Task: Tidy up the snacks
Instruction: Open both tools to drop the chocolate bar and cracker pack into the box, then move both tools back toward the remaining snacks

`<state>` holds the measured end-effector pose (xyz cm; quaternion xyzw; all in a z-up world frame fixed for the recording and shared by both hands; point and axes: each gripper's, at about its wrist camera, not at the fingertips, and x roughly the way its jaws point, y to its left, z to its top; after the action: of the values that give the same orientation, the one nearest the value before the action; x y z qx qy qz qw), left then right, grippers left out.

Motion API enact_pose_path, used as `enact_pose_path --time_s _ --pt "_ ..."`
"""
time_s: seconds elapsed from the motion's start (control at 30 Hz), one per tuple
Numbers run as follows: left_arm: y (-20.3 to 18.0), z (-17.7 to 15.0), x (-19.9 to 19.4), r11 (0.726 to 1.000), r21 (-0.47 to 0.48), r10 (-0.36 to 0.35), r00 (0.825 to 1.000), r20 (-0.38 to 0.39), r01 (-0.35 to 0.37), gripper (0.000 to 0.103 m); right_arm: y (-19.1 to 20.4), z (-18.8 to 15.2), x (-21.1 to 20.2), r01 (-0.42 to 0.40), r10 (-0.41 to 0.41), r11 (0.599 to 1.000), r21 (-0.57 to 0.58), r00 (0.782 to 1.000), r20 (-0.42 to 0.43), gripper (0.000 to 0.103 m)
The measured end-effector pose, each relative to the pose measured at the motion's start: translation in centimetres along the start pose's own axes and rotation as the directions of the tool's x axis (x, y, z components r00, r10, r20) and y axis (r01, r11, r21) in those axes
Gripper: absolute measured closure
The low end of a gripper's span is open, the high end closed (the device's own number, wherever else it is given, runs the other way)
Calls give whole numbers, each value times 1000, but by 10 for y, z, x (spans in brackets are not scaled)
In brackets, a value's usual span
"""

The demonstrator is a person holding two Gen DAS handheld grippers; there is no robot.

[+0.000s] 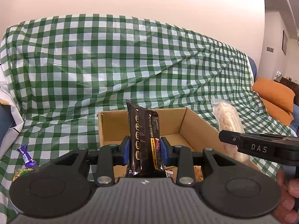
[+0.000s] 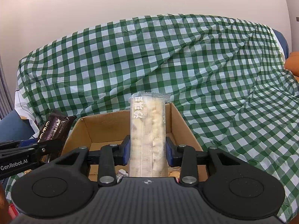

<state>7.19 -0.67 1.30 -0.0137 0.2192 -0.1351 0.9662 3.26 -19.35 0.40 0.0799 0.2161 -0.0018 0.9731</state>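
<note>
My left gripper (image 1: 144,150) is shut on a black snack packet (image 1: 144,130) that stands upright between the blue pads, over the near side of an open cardboard box (image 1: 194,123). The right gripper (image 2: 147,151) is shut on a clear packet of pale biscuits (image 2: 147,130), also upright over the same cardboard box (image 2: 179,123). In the left wrist view the clear packet (image 1: 229,119) and the right gripper's black arm (image 1: 257,145) show at the right. The right wrist view shows the black packet (image 2: 54,127) at the left, beside the box.
The box sits on a green and white checked cloth (image 1: 112,65) draped over a sofa. A purple wrapper (image 1: 27,156) and a greenish snack (image 1: 20,172) lie on the cloth to the left. Orange cushions (image 1: 274,97) are at the far right. Small snacks lie in the box's near end (image 2: 173,172).
</note>
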Motion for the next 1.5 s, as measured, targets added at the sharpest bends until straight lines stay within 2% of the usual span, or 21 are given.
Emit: enact_pose_path --time_s 0.43,0.7,0.73,0.77,0.8,0.83,0.87,1.07,1.4,1.5 --pt "-2 0 2 1000 4 -9 1000 -4 9 66 0 2 2 -5 5 1000 -12 1000 -3 65" --pt "-4 -1 5 1000 9 -27 999 -19 27 66 4 2 4 -19 19 999 -31 1000 -4 70" --pt "-5 -2 6 999 8 -38 999 -30 38 64 4 2 4 -19 19 999 -33 1000 -4 70" --pt "-4 -2 7 999 9 -41 998 -38 42 54 4 3 4 -17 17 999 -33 1000 -3 70" --pt "-5 -2 7 999 12 -39 999 -37 39 42 4 3 4 -9 9 999 -31 1000 -2 66" --pt "-5 -3 7 999 15 -33 999 -27 33 40 3 4 4 1 -1 1000 -29 1000 -2 62" --pt "-5 -3 6 999 16 -30 999 -21 31 39 2 4 5 11 -11 1000 -24 1000 -3 55" --pt "1 -3 8 1000 -21 -16 1000 -24 16 39 -5 4 5 38 -38 999 18 999 -16 50" --pt "13 -5 1 999 -14 38 999 6 -38 39 2 3 9 43 -42 999 15 999 -16 49" --pt "20 -8 -6 995 8 95 995 19 -96 39 5 4 11 35 -34 999 34 999 -13 49"
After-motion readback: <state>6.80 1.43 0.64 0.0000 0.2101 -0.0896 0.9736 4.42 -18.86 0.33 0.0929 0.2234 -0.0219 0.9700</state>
